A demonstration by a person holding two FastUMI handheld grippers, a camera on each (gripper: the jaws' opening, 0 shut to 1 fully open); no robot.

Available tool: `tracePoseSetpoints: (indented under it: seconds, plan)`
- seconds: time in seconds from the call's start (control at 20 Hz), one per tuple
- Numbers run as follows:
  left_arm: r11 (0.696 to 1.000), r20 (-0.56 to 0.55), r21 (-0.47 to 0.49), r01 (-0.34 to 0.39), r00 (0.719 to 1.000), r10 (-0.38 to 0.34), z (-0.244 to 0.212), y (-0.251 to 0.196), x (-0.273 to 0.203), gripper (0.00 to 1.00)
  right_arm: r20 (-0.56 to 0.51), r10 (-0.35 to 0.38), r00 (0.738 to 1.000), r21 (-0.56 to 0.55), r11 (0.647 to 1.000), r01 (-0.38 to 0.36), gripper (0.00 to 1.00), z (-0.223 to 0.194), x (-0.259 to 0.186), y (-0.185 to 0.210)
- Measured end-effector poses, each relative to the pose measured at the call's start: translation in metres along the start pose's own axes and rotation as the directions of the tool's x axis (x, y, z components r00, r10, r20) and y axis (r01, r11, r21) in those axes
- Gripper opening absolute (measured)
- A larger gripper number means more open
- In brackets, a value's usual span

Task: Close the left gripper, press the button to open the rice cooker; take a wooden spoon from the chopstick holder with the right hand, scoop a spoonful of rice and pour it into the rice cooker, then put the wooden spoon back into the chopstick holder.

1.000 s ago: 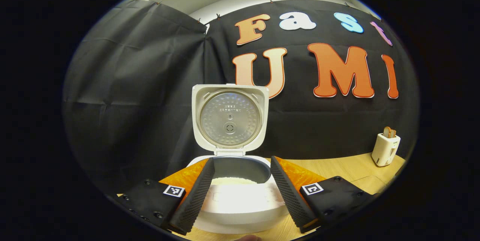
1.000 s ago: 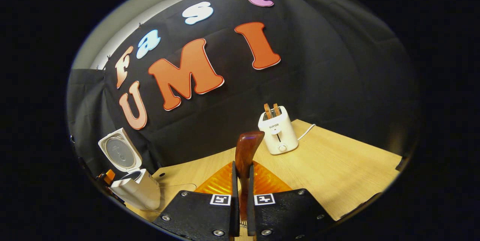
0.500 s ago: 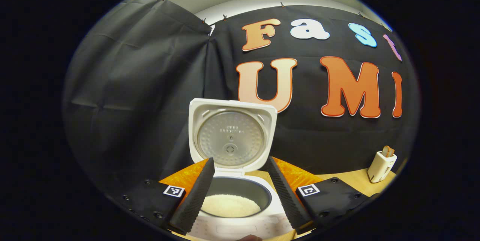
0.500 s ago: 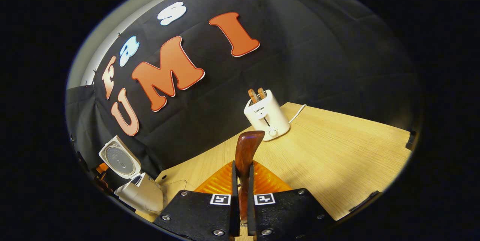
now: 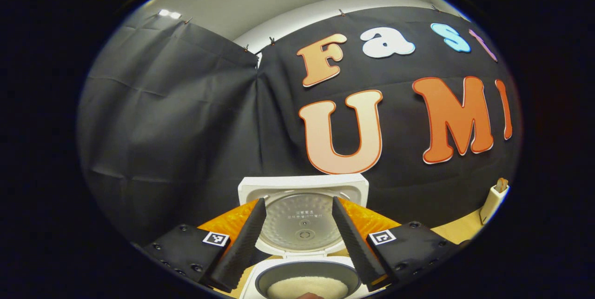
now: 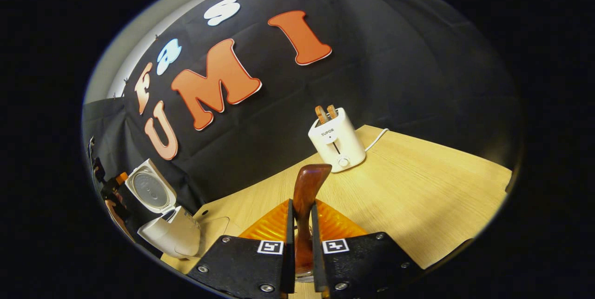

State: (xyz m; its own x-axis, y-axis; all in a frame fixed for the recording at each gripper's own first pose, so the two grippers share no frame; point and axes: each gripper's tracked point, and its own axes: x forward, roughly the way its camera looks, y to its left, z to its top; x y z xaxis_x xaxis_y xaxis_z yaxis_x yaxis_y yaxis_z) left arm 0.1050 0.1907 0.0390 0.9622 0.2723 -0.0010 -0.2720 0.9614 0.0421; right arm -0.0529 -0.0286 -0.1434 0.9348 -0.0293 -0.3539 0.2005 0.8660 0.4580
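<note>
Rice cooker [image 5: 304, 224], one, lid up; left tongs [image 5: 297, 238] spread; right tongs [image 6: 301, 243] clamping one wooden spoon [image 6: 307, 192].

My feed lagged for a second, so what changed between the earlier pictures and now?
The left tool drew nearer the white rice cooker, its fingers still apart; the raised lid now sits lower and larger between them. The right tool stays clamped on the brown wooden spoon. The white toaster shifted only slightly in view.
</note>
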Motion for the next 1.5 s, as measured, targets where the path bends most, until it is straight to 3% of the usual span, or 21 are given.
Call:
tracePoseSetpoints:
  seconds: [0.4,0.65,0.95,1.25,1.4,1.5]
  plan:
    - [0.999,0.085,0.034,-0.036,0.996,0.033,0.045,0.006,0.06,0.93,0.033,-0.014,0.999,-0.194,0.981,0.02,0.47,0.037,-0.017,-0.01]
    - [0.999,0.081,0.038,-0.016,0.997,0.012,0.041,0.003,0.099,0.9,0.121,-0.007,0.993,-0.214,0.976,0.033,0.72,0.075,-0.033,0.003]
    - [0.997,0.065,0.078,-0.014,0.998,0.009,0.022,0.002,0.147,0.92,0.184,-0.019,0.983,-0.211,0.976,0.058,0.77,0.1,-0.042,0.018]
    - [0.997,-0.036,0.005,0.082,0.996,-0.082,0.0,-0.015,0.171,0.93,0.183,-0.026,0.983,-0.253,0.965,0.073,0.77,0.098,-0.043,0.023]
    - [0.995,-0.085,0.013,0.094,0.992,-0.093,-0.011,-0.018,0.17,0.81,0.179,-0.008,0.984,-0.267,0.962,0.057,0.77,0.098,-0.039,0.028]
    - [0.991,-0.13,-0.02,0.132,0.983,-0.133,-0.012,-0.024,0.163,0.82,0.173,0.0,0.985,-0.271,0.961,0.047,0.77,0.095,-0.038,0.028]
